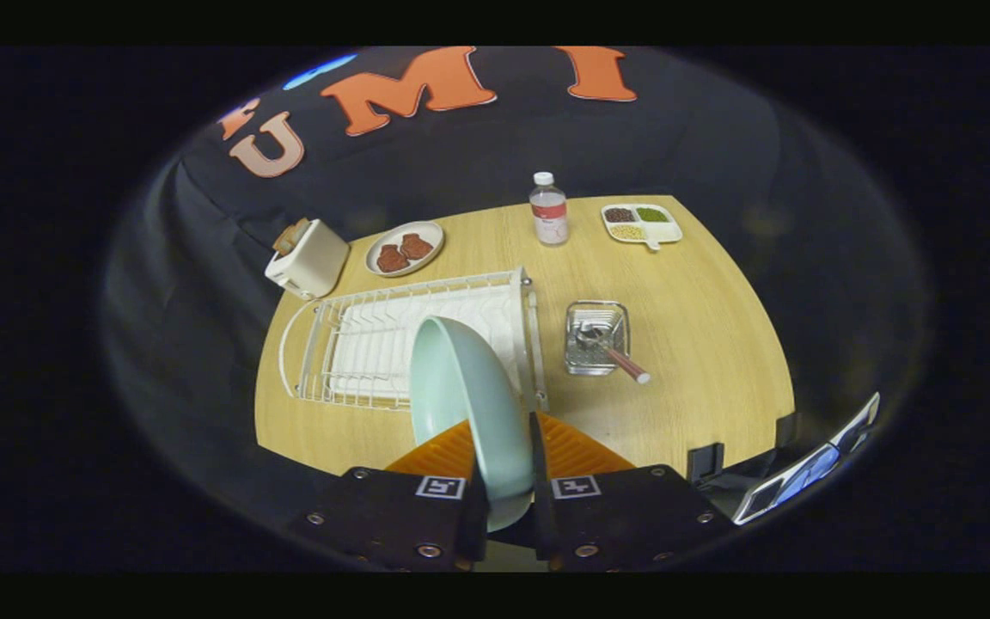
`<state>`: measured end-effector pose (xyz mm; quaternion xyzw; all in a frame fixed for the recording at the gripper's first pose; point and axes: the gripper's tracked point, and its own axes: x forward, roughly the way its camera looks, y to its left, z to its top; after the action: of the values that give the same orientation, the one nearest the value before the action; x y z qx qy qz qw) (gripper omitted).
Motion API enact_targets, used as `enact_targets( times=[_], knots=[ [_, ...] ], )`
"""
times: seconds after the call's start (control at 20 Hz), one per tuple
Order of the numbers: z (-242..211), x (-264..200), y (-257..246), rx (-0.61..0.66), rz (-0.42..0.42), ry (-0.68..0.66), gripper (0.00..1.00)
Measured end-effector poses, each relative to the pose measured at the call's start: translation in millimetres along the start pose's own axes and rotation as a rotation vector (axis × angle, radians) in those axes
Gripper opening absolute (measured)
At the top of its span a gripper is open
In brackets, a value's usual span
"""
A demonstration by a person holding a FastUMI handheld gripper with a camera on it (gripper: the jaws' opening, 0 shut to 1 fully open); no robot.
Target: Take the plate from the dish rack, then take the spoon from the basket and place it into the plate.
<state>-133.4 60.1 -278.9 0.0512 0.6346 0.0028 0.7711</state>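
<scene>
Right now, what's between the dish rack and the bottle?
In the gripper view, just bare wooden table lies between the dish rack and the bottle. The claw pinches the plate.

A light wooden table carries a white wire dish rack; a small metal mesh basket; a cream toaster; a plate of brown food; a clear plastic bottle; a white divided tray.

Camera rides tongs, high above table, angled down toward booth wall
</scene>
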Motion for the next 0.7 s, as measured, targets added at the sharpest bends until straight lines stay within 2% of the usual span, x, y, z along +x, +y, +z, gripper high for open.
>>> enact_targets(
  times=[0.35,0.7],
  knots=[
    [-50.8,19.1,-17.3,0.076,0.058,0.074,0.22],
    [-90.8,49.5,-21.7,0.065,0.123,0.119,0.22]
  ],
)
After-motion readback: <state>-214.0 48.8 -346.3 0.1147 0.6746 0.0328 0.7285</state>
